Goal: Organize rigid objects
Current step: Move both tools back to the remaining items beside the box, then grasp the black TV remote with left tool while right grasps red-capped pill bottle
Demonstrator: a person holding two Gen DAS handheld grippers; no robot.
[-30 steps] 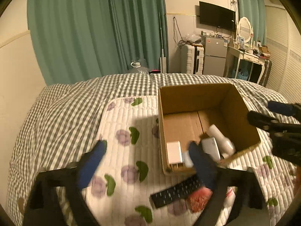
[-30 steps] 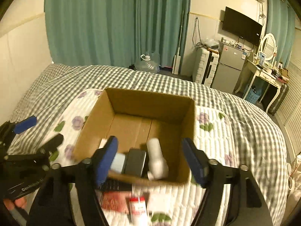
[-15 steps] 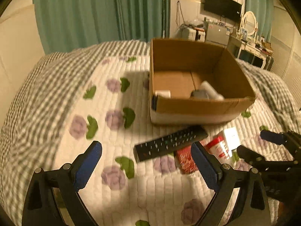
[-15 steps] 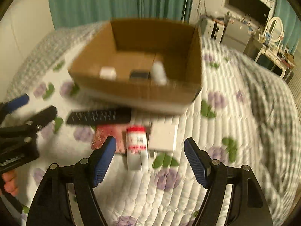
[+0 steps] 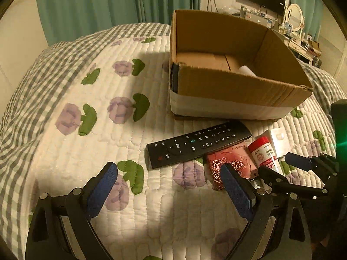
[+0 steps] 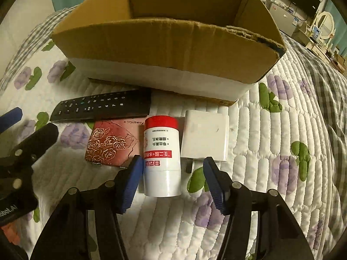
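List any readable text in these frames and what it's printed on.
"Romancia", gold script, seen upside down: edge of the red rose-patterned box.
Red-capped white bottle: Chinese label seen upside down, characters too blurred to quote.
Black remote control: digits 0-9 and "#" on keys, other markings too small.
White charger: no text visible.
Cardboard box: none.

Both tongs low, left (image 5: pixel 169 184) and right (image 6: pixel 172 171), jaws wide apart.

Before the open cardboard box (image 6: pixel 169 43): black remote (image 6: pixel 102 107), rose-patterned red case (image 6: pixel 111 144), red-capped white bottle (image 6: pixel 162 156) lying flat, white charger (image 6: pixel 205 138); a white item sits inside
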